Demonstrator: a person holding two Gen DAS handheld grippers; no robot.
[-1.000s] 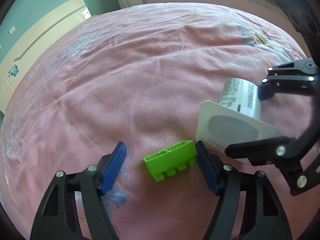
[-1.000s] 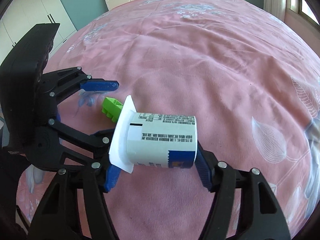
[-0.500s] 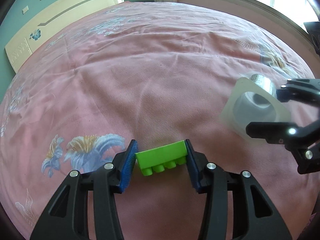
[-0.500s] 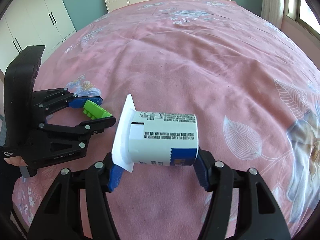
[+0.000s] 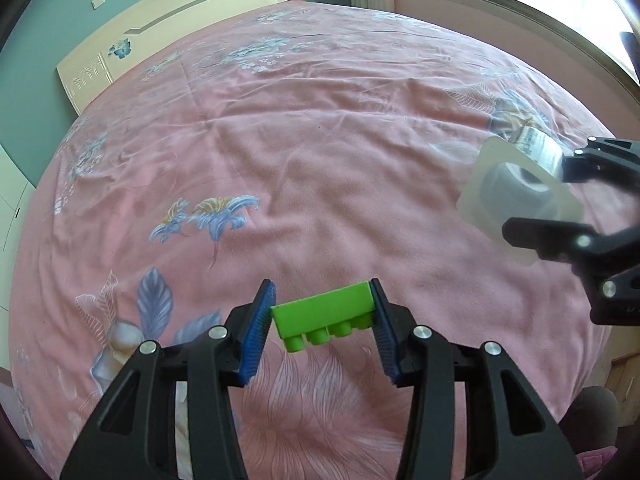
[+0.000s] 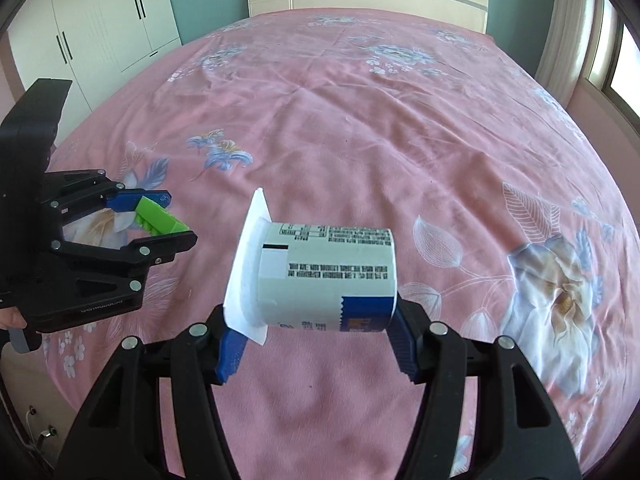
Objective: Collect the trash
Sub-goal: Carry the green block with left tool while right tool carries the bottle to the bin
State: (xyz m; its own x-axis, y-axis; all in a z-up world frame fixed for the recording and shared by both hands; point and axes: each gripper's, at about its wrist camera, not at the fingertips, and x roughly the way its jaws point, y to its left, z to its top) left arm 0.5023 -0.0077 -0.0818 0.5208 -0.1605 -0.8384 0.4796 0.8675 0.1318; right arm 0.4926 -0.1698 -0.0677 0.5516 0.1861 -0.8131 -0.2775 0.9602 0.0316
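The left tool [image 5: 322,330] is clamped on a green plastic studded brick [image 5: 326,320], pinched end to end between ribbed blue pads and held clear above the pink floral bed [image 5: 320,160]. Just right of the brick, the right tool [image 6: 316,344] grips a white cylindrical cup [image 6: 324,276] lying sideways – printed label, square flange at its mouth – also lifted off the bed

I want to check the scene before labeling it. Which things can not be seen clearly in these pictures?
- Yogurt cup: its print is too small to read; in the left wrist view it is blurred.
- Green brick: the left tool's finger covers part of it in the right wrist view.
- Trash container: not in either view.
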